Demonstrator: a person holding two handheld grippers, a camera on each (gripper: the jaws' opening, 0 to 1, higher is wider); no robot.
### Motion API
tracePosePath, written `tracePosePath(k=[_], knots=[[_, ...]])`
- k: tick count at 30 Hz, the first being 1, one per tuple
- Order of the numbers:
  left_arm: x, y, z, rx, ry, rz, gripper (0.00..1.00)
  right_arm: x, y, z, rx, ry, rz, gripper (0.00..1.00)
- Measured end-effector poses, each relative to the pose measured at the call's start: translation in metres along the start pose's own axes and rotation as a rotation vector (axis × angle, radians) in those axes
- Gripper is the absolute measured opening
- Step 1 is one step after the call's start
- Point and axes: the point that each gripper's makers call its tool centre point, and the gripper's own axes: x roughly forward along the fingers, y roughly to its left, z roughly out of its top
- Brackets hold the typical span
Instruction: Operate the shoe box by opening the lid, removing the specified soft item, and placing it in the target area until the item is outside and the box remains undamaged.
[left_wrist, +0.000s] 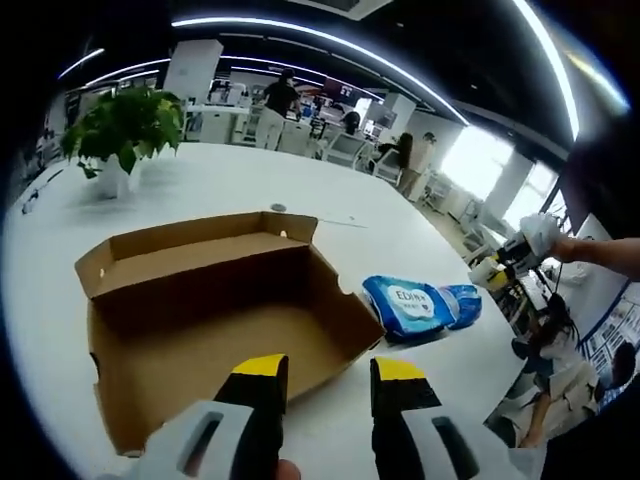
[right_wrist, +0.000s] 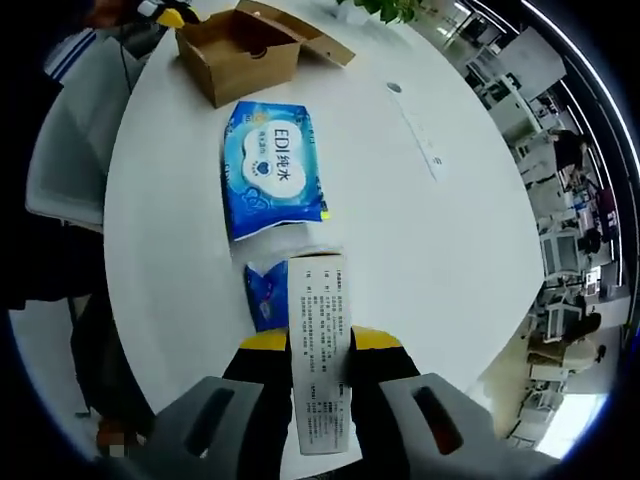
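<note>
The shoe box (left_wrist: 215, 320) lies open and empty; right claw (right_wrist: 320, 345) grips a blue packet (right_wrist: 300, 320) beyond the wipes pack (right_wrist: 272, 170), needing gentle lowering onto the bench (right_wrist: 420, 250); left claw (left_wrist: 325, 375) idles agape.

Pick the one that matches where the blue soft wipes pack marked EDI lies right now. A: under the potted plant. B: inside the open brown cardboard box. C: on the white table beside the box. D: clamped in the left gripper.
C: the blue soft wipes pack lies flat on the white table, outside and beside the open brown cardboard box, apart from both grippers.
</note>
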Motion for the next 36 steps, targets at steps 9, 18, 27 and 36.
tracePosePath(k=[9,18,27,36], knots=[[-0.019,0.023,-0.007,-0.042,-0.012,0.068,0.33,0.032,-0.029,0.01,-0.033,0.027,-0.017,0.19],[-0.029,0.035,-0.008,-0.059,-0.015,0.107,0.33,0.065,-0.031,0.025,-0.095,0.052,0.002,0.19],[-0.029,0.039,-0.012,-0.073,-0.008,0.117,0.33,0.092,-0.022,0.024,-0.117,0.078,0.038,0.19],[-0.026,0.041,-0.009,-0.061,0.005,0.115,0.33,0.102,-0.022,0.02,-0.155,0.088,0.068,0.19]])
